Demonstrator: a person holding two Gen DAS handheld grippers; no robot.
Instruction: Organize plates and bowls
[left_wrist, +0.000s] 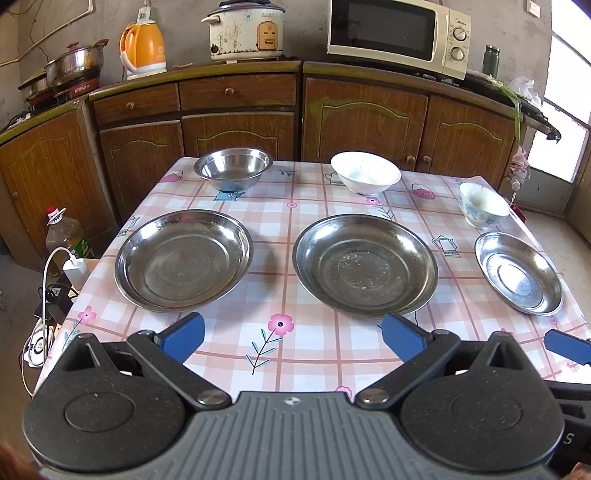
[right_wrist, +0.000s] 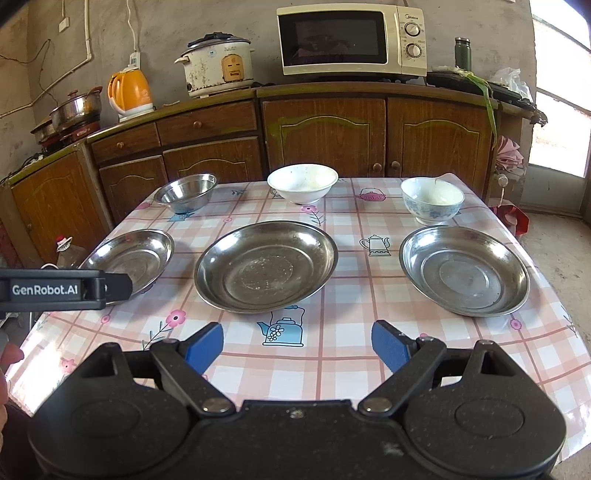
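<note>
Fingers spread wide on both tools, nothing between them. Left gripper (left_wrist: 291, 338) and right gripper (right_wrist: 297, 345) hover over the near edge of the table (right_wrist: 332, 373). Front row: left plate (left_wrist: 183, 260), middle plate (right_wrist: 266, 266), right plate (right_wrist: 464, 270), all steel, well apart. Back row: steel bowl (left_wrist: 233, 168), white bowl (right_wrist: 302, 182), patterned bowl (right_wrist: 432, 199). Judgement: steel plates light, stiff, slick on the glossy cloth; take hold at the raised rim, one finger under the lip. The two ceramic-looking bowls likely heavier and chip-prone; pinch the wall at the rim, set down gently.
</note>
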